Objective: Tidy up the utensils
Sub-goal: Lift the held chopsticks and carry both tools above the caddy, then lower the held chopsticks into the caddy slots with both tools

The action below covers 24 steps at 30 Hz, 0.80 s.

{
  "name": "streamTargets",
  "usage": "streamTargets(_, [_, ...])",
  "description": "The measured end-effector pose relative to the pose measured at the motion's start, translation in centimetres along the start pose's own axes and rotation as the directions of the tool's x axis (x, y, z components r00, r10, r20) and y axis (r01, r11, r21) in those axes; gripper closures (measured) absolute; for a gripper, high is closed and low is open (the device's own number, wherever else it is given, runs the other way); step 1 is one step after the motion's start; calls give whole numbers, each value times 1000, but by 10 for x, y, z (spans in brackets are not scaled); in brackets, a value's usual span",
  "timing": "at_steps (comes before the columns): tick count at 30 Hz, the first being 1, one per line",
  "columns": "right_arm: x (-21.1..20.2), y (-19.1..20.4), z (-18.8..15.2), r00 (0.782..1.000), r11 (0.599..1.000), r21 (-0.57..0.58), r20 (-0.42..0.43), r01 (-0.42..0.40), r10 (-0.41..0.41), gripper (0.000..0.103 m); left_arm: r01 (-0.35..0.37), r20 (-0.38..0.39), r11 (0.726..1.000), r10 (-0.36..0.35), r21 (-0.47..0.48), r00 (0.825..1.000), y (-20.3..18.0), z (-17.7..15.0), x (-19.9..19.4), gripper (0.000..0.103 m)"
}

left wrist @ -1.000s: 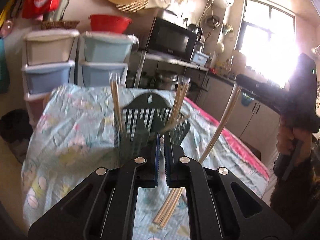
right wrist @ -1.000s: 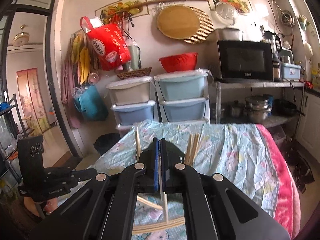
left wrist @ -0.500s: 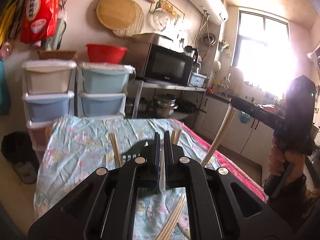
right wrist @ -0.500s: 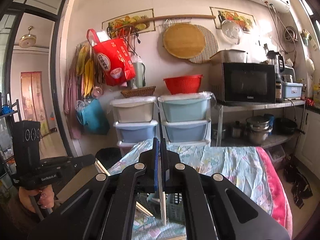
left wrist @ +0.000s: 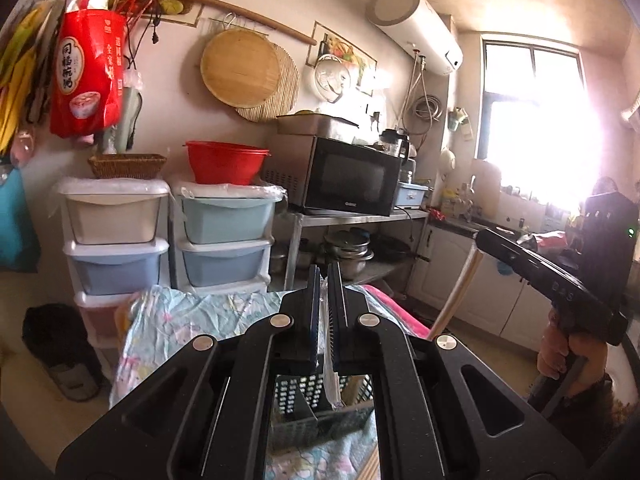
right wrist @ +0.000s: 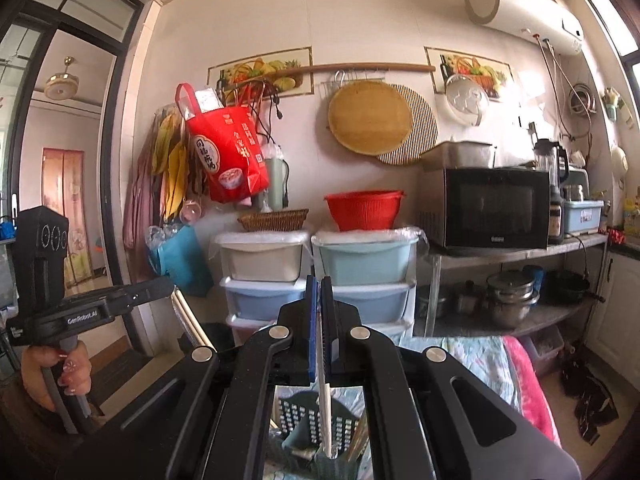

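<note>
Kitchen, cloth-covered table (left wrist: 176,320), both of your grippers raised above the dark utensil basket (left wrist: 316,420).

Back wall: water heater (left wrist: 416,24), microwave (right wrist: 496,208), stacked plastic drawers (left wrist: 224,232), red bowl (right wrist: 364,210). Your left gripper (left wrist: 325,316) is clamped on a pale chopstick (left wrist: 331,384) hanging over the basket; your right gripper (right wrist: 319,320) pinches another chopstick (right wrist: 326,416), its tip down inside the basket. Only your left view shows the bright window (left wrist: 540,120); only your right view shows the doorway (right wrist: 68,200).
</note>
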State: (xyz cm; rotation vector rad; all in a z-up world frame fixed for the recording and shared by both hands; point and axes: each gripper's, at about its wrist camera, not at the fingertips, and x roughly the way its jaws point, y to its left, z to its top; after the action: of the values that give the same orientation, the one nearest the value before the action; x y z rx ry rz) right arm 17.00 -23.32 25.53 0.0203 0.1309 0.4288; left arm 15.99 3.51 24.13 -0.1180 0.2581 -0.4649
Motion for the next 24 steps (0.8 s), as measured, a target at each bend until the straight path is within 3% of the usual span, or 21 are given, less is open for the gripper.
streamTargets(13, [16,2,24,997,999,-40,78,8,-5,101,-78,11,997,78,-23,997,22,14,25,101])
streamTargets(24, [50,-7,2,1000,1000,-16,-1,11,-11,101,-96,-42,994,94,-44,995,36,-4,51,101])
